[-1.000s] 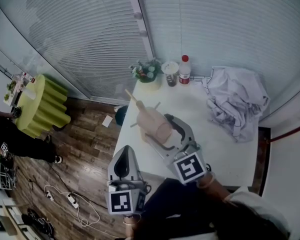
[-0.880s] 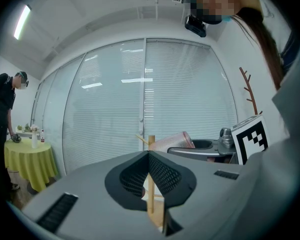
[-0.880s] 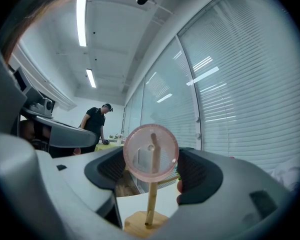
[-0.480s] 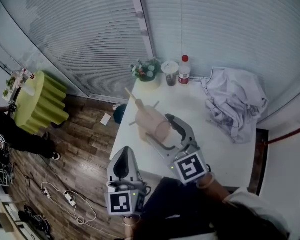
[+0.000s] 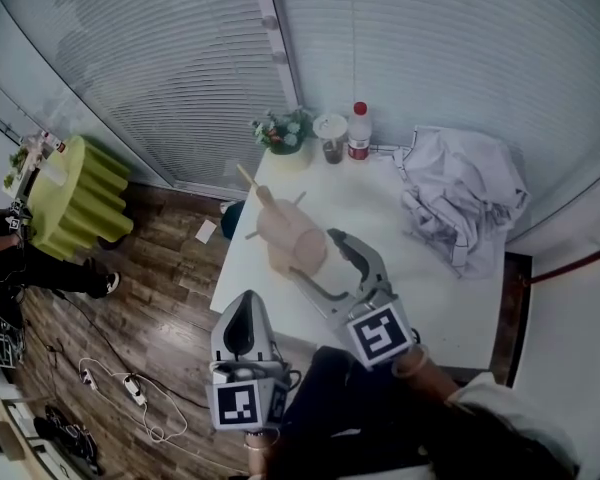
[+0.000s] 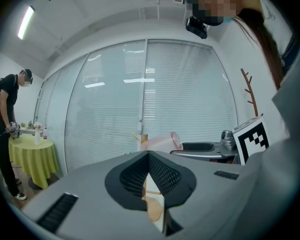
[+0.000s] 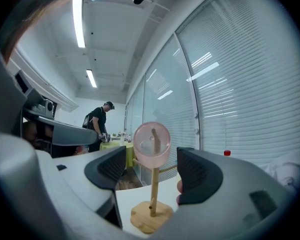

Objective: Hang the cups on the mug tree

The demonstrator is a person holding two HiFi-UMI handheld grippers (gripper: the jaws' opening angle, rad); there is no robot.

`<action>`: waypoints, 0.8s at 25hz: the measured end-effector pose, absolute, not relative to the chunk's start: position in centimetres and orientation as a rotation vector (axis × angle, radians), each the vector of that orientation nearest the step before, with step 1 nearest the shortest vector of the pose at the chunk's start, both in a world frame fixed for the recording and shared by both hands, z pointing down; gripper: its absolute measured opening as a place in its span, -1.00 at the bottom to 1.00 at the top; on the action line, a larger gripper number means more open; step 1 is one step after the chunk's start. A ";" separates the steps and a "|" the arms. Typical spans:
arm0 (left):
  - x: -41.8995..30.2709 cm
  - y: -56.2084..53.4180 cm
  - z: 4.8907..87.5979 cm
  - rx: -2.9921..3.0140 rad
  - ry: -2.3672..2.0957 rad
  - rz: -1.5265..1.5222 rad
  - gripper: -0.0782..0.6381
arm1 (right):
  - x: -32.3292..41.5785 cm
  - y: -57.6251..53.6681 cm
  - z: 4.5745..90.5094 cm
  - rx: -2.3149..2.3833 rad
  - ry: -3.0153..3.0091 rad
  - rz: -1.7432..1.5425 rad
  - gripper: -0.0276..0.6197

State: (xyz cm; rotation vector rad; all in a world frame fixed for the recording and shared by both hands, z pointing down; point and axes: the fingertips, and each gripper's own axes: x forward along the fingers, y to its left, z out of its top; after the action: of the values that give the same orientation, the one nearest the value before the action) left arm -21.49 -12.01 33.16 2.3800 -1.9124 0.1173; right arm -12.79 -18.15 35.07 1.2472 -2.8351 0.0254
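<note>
While the pink cup (image 7: pixel 151 145) sits on the mug tree (image 7: pixel 151 215) mid-frame, the right gripper (image 7: pixel 152 170) gapes empty — left gripper (image 6: pixel 149 159) closed.

Closed white blinds (image 5: pixel 180 78) stand over a wood floor (image 5: pixel 160 308), perhaps laminate.

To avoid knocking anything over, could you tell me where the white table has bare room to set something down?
Bare: the strip between the wooden mug tree and the crumpled white cloth, and the near right corner. Crowded: the far edge, with potted plant, lidded cup and red-capped bottle.
</note>
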 end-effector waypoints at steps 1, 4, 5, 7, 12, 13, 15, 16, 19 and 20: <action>-21.3 -11.8 33.2 2.377 -1.912 0.117 -0.78 | -12.6 -17.9 35.1 1.244 -2.833 0.025 0.08; -20.8 -11.2 33.2 2.367 -1.913 0.112 -0.78 | -12.0 -17.2 35.1 1.237 -2.829 0.022 0.08; -20.7 -11.0 33.2 2.364 -1.913 0.109 -0.78 | -11.8 -17.0 35.2 1.235 -2.827 0.024 0.08; -20.3 -10.7 33.3 2.359 -1.913 0.101 -0.78 | -11.3 -16.5 35.3 1.232 -2.822 0.020 0.05; -19.7 -9.7 33.4 2.335 -1.929 0.097 -0.78 | -10.2 -15.3 35.3 1.223 -2.816 -0.011 -0.01; -19.6 -9.4 33.6 2.325 -1.934 0.104 -0.78 | -10.0 -15.1 35.3 1.222 -2.819 -0.008 -0.01; -19.4 -9.0 33.6 2.323 -1.948 0.109 -0.78 | -9.5 -14.7 35.3 1.222 -2.825 -0.004 -0.07; -19.3 -8.8 33.5 2.321 -1.950 0.101 -0.78 | -9.3 -14.5 35.2 1.220 -2.829 -0.006 -0.13; -18.7 -8.2 33.4 2.302 -1.961 0.086 -0.78 | -8.8 -13.9 35.0 1.211 -2.843 -0.008 -0.21; -18.6 -8.0 33.3 2.300 -1.973 0.079 -0.78 | -8.6 -13.8 35.0 1.211 -2.846 -0.008 -0.23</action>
State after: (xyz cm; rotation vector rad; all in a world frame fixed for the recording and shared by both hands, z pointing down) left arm -18.57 -8.02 33.26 2.2997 -1.9730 0.0791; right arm -8.58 -13.76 35.02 1.2106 -2.8464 -0.0084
